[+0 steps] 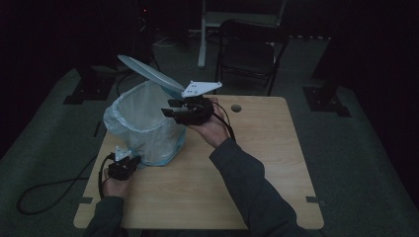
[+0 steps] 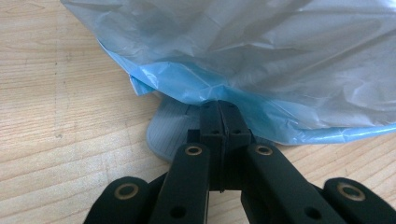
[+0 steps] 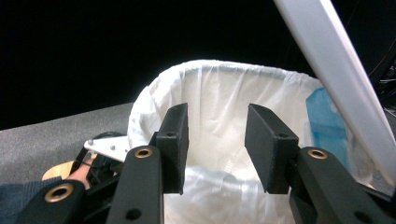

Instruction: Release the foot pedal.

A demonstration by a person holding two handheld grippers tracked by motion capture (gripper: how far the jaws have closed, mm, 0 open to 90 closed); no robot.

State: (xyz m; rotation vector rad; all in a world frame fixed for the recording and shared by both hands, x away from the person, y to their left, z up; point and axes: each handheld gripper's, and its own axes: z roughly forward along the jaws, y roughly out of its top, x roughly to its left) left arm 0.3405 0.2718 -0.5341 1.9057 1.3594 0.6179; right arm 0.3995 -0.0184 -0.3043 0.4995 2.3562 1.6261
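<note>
Bin [image 1: 143,129] standing upright at the left rear part of the tabletop [image 1: 257,168], long axis vertical, mouth facing up. Lined with a pale blue bag [image 2: 261,60] folded over the rim and hanging down the outside walls almost to the base. Lid [image 1: 150,72] raised and tilted, hinged at the far side, sloping up and away to the left in the high view, and crossing the right gripper view as a pale slanted bar [image 3: 341,79].

Bin close to the left edge of the tabletop; wide bare wood to the right and toward the near edge. Small round hole [image 1: 236,107] in the wood near the far edge. Dark chair [image 1: 249,52] beyond the tabletop, well apart.

Left tool [image 2: 219,116] low at the near foot of the bin, jaws pressed together, tips over a grey pedal [image 2: 170,130] that juts from under the bag's hem; whether anything is pinched between them, cannot tell. Right tool [image 3: 215,140] held at the rim on the bin's right side, jaws apart, nothing between them, aimed across the open mouth at the white inside of the bag.
</note>
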